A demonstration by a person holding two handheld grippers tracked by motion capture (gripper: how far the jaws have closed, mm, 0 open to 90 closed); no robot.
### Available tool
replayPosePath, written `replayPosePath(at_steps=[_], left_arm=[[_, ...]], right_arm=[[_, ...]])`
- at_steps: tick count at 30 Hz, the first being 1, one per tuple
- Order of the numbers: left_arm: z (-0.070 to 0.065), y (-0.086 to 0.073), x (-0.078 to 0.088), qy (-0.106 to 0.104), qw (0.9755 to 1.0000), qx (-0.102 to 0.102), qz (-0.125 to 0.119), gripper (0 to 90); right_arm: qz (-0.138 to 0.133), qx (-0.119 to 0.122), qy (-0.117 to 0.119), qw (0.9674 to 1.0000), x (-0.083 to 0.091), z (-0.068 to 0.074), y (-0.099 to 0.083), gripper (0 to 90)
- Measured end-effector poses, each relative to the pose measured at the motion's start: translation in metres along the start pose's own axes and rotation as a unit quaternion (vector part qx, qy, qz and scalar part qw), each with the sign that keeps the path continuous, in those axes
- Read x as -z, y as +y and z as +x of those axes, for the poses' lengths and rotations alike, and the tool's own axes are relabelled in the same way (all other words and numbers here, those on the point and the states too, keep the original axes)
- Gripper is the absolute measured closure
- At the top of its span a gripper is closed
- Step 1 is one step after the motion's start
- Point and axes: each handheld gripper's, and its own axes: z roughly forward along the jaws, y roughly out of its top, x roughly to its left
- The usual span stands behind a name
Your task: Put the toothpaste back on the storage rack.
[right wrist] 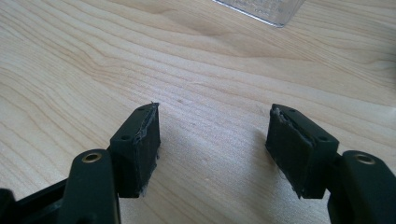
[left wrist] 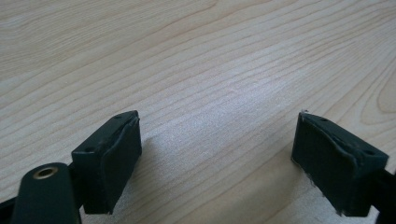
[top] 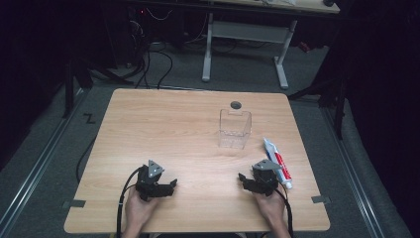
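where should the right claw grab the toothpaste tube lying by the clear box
Probably across the middle of the white, red and blue toothpaste tube, from above. It lies flat on the wooden table, long and narrow, beside the open right claw, so its short width fits between the jaws.

Bare table (top: 163, 129) lies ahead of both grippers; clear box (top: 235, 130) and toothpaste tube (top: 277, 162) crowd the right.

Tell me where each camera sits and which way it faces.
High view: above the person's side, looking down on table, box, tube; hands, both grippers show.
Left gripper view: on left gripper, facing bare wood; open jaws.
Right gripper view: on right gripper, facing the box; open jaws.
Shared: the box, high and right gripper views.
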Motion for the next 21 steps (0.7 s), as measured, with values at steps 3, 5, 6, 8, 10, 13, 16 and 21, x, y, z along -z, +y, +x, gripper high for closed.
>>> replayPosePath(at_steps=[3,5,6,8,10,13,16,21], left_arm=[[0.0003,0.0003,-0.0002,0.001,1.0,0.0,0.0,17.6],[0.0003,0.0004,-0.0001,0.002,1.0,0.0,0.001,17.4],[0.0002,0.0004,-0.0004,0.004,1.0,0.001,0.001,17.0],[0.0003,0.0005,-0.0007,0.009,0.9999,0.008,0.003,14.7],[0.0003,0.0004,-0.0006,0.012,0.9999,0.011,0.003,14.3],[-0.0002,0.0004,-0.0006,0.015,0.9998,0.012,0.004,14.3],[-0.0005,0.0005,-0.0008,0.016,0.9998,0.013,0.004,14.0],[-0.0006,0.0005,-0.0007,0.016,0.9998,0.013,0.004,14.0]], right_arm=[[0.0,-0.001,0.0,1.0,0.0,0.0002,0.0,34.8],[0.0,-0.001,0.0,1.0,0.0,0.0002,0.0,34.8],[0.0,-0.002,-0.001,1.0,0.0,0.0003,0.0,34.8],[0.0,-0.002,-0.001,1.0,0.0,0.0004,0.0,34.8],[0.0,-0.002,-0.001,1.0,0.0,0.0005,0.0,34.8],[0.0,-0.003,-0.002,1.0,0.0,0.0007,0.0001,34.7],[0.001,-0.003,-0.002,1.0,0.0,0.0007,0.0001,34.7],[0.001,-0.004,-0.004,1.0,0.0002,0.0011,-0.0001,34.4]])
